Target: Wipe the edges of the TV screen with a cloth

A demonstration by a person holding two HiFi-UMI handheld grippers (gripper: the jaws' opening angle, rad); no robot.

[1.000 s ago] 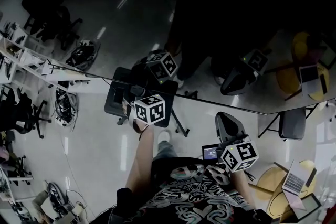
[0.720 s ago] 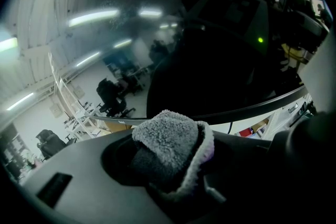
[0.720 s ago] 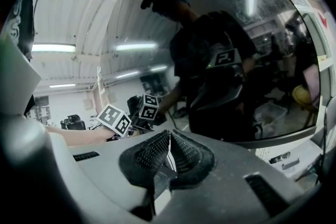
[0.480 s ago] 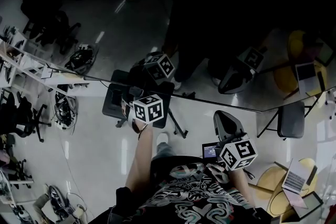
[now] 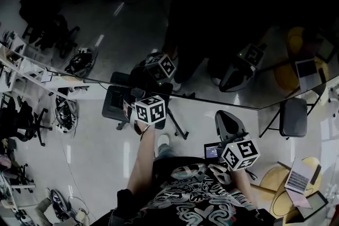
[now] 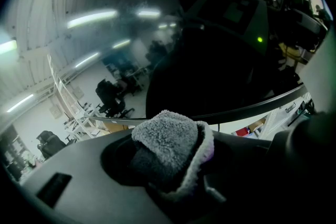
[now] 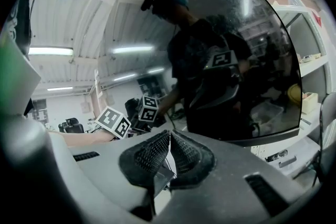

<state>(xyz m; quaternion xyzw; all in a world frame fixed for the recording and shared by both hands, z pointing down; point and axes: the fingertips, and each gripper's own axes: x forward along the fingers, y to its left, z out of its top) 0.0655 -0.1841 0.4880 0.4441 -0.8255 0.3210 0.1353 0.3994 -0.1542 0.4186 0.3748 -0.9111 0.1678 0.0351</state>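
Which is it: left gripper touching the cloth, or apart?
Touching. The left gripper view shows the cloth pinched in the left gripper, bulging out above it.

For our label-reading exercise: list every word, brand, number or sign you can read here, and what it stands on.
None can be read.
Left marker cube and right marker cube: coded squares, not letters.
Small lit display beside the right marker cube: too small to read.
Shirt print: swirls, no legible words.
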